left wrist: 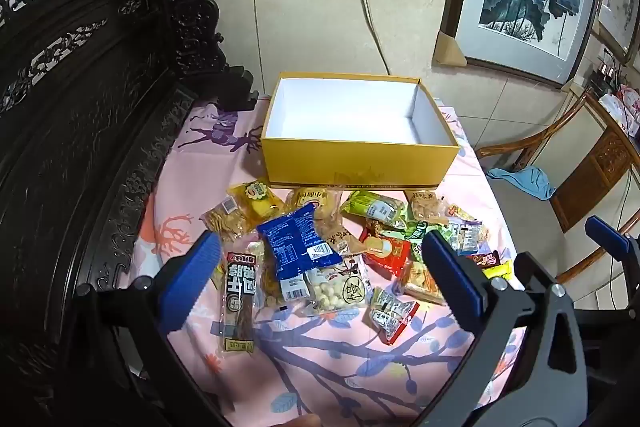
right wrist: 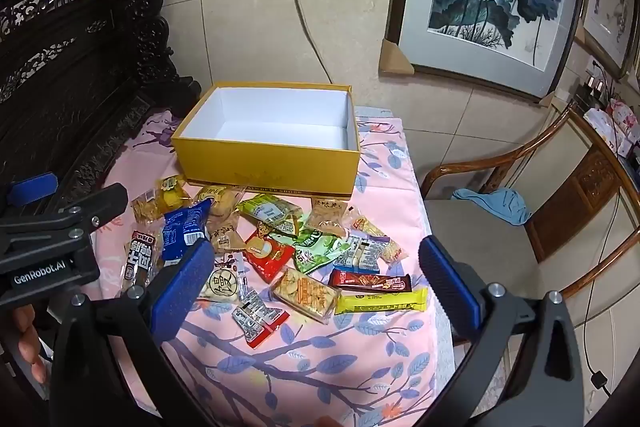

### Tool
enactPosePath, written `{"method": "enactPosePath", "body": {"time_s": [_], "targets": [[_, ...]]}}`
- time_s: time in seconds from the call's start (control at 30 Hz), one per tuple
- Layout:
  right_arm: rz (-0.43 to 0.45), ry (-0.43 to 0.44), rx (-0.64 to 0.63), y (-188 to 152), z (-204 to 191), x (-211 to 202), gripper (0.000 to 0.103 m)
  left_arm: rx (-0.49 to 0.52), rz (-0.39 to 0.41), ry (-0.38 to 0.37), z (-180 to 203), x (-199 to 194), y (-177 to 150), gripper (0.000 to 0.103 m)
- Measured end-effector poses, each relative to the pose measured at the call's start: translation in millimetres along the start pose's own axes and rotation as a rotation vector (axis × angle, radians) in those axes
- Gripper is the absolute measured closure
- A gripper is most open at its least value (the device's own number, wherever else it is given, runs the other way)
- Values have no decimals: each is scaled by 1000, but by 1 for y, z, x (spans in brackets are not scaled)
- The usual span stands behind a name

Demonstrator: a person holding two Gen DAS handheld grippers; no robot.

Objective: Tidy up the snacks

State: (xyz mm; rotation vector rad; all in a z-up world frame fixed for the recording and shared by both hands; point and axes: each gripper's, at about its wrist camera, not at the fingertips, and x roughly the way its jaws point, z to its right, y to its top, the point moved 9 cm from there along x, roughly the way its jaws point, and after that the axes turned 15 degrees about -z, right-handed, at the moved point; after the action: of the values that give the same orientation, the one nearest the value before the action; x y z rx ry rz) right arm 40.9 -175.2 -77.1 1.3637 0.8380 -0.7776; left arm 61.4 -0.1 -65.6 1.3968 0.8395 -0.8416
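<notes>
An open yellow box (left wrist: 360, 163) with a bare white inside stands at the far end of the table; it also shows in the right wrist view (right wrist: 266, 163). Several snack packets lie in a heap in front of it: a blue packet (left wrist: 298, 241), a red packet (left wrist: 386, 251), a green packet (right wrist: 316, 247), a yellow bar (right wrist: 380, 301) and a brown bar (right wrist: 370, 281). My left gripper (left wrist: 320, 283) is open and empty above the heap's near side. My right gripper (right wrist: 316, 285) is open and empty above the heap.
A pink floral cloth (right wrist: 320, 367) covers the table. Dark carved wooden furniture (left wrist: 80, 107) runs along the left. A wooden chair (right wrist: 520, 227) with a blue cloth (right wrist: 496, 205) stands to the right. A cable (left wrist: 370, 19) hangs from the wall socket behind the box.
</notes>
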Motion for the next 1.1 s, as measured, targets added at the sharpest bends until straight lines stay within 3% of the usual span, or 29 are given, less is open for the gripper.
{"method": "enactPosePath", "body": {"time_s": [1.1], "targets": [[-5, -13, -22, 0, -6, 1, 1, -6, -26, -11, 1, 8, -13, 2]]}}
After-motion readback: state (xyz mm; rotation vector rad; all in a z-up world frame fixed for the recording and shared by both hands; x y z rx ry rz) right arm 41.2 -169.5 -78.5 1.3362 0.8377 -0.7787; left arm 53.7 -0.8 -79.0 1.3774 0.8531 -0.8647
